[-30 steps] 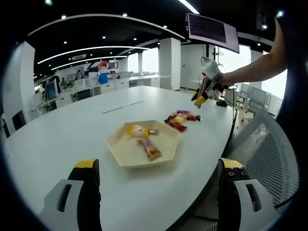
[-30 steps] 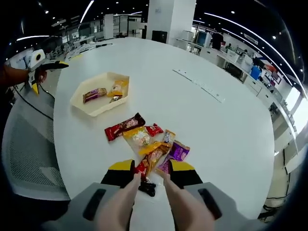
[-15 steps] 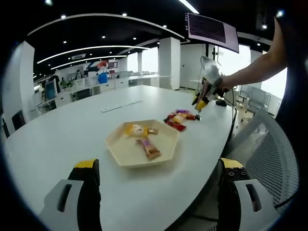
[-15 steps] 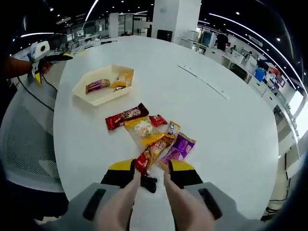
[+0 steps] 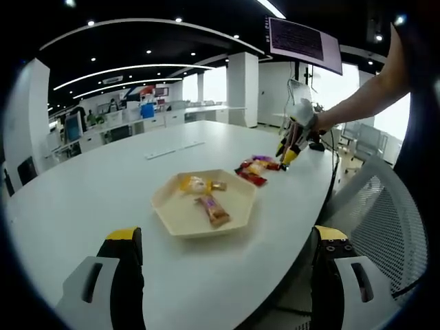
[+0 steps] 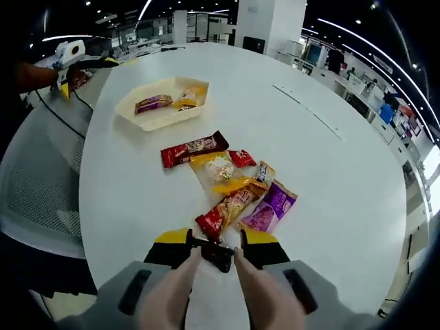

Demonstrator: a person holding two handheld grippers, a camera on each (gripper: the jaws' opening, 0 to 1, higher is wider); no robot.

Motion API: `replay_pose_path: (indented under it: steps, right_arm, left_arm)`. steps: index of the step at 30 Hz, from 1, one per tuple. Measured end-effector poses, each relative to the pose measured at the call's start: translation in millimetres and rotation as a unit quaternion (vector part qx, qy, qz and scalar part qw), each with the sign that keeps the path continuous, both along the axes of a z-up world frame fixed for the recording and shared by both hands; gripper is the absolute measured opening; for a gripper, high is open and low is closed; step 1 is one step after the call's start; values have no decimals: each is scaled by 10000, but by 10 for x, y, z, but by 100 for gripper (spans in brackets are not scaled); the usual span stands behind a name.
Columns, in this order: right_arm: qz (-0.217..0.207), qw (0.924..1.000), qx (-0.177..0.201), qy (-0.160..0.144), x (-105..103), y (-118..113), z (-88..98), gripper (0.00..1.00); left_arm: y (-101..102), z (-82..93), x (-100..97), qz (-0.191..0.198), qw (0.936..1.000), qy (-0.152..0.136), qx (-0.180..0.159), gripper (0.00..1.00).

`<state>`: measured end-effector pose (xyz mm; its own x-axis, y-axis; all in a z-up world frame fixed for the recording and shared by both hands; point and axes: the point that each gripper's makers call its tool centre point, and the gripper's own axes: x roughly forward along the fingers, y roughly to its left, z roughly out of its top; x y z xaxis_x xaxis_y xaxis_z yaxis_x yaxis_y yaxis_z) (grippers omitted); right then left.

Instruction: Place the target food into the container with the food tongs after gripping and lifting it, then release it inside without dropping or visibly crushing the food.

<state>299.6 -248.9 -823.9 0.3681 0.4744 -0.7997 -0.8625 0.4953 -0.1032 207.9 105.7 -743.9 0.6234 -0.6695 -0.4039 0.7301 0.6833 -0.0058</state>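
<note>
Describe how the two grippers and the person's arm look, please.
Each gripper has grey jaw bodies with slots and yellow-and-black tips. The left gripper shows them plainly. The right gripper carries beige tongs with a black tip. A black cable hangs from it. The arm is bare, no sleeve visible.

My table is plain white. The tray is pale cream, and in it lie 1 yellow packet and 1 purple-brown one. In the loose pile I see a dark red bar with white print, a small red packet, a clear-and-yellow packet, an orange-red packet and a purple packet. My right gripper has yellow tips over grey, with pinkish-tan tongs ending in black. My left gripper is yellow-tipped, black and grey.
</note>
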Motion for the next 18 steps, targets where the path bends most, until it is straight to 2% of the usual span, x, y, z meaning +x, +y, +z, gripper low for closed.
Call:
replay_pose_path:
  steps: [6, 11, 14, 18]
  right_arm:
    - [109, 9999, 80, 34, 2, 16, -2, 27]
    - [141, 9999, -4, 84, -24, 14, -39, 27]
    - [139, 9999, -61, 11, -32, 22, -45, 26]
    - [-312, 9991, 162, 245, -60, 61, -42, 25]
  left_arm:
    - [7, -6, 0, 19, 10000, 18, 5, 99]
    - [7, 0, 7, 33, 10000, 15, 8, 99]
    - [14, 0, 13, 45, 10000, 11, 0, 99]
    - [10, 1, 14, 37, 10000, 12, -5, 99]
